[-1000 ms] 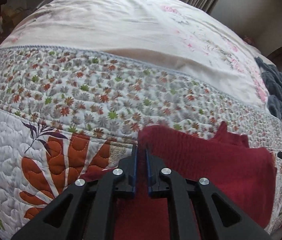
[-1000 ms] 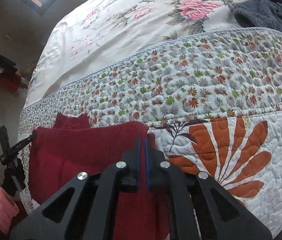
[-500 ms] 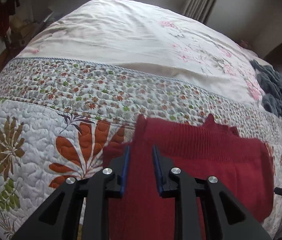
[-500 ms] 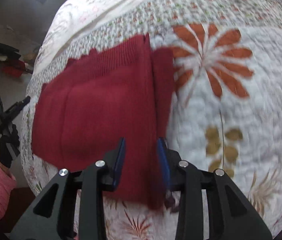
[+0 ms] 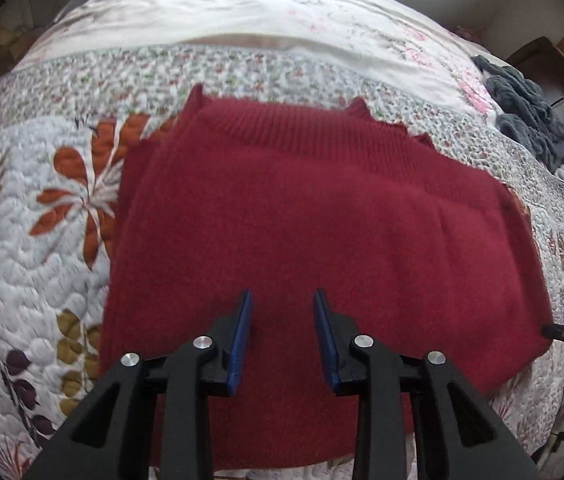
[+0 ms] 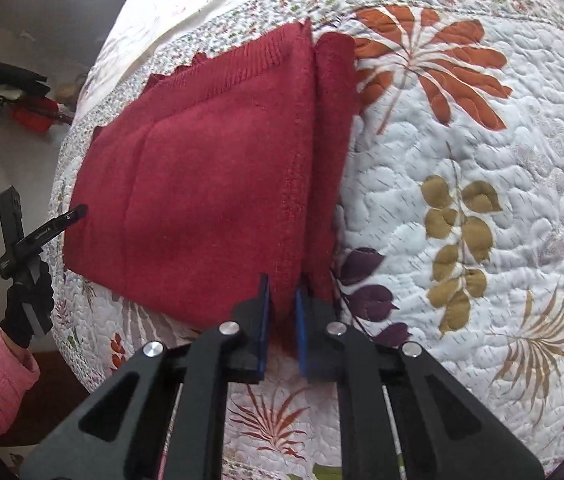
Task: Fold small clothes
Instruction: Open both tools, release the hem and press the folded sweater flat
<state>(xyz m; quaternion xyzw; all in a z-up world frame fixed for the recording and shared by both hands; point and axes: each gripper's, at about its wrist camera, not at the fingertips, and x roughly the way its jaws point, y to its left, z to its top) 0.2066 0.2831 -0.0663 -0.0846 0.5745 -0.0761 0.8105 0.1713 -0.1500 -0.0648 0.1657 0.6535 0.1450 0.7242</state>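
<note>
A dark red knit sweater (image 5: 322, 220) lies folded flat on the floral quilt (image 5: 34, 216), ribbed hem at the far side. My left gripper (image 5: 283, 294) hovers open over the sweater's near part, with nothing between its blue pads. In the right wrist view the sweater (image 6: 202, 176) shows a narrow folded strip along its right side. My right gripper (image 6: 283, 284) is at the near edge, its jaws drawn close with the red fold between them. The left gripper (image 6: 77, 212) shows at the sweater's left edge, held by a black-gloved hand (image 6: 26, 304) with a pink sleeve.
A heap of dark grey clothes (image 5: 530, 128) lies at the far right of the bed, beside dark wooden furniture (image 5: 554, 68). The pale flowered sheet (image 5: 282, 12) covers the far half. The bed edge drops off left of the sweater, with red and black items (image 6: 22, 96) on the floor.
Both grippers let go at the far hem and drew back toward the near edge. The left has opened wider. The right opened, then narrowed on the sweater's near fold.
</note>
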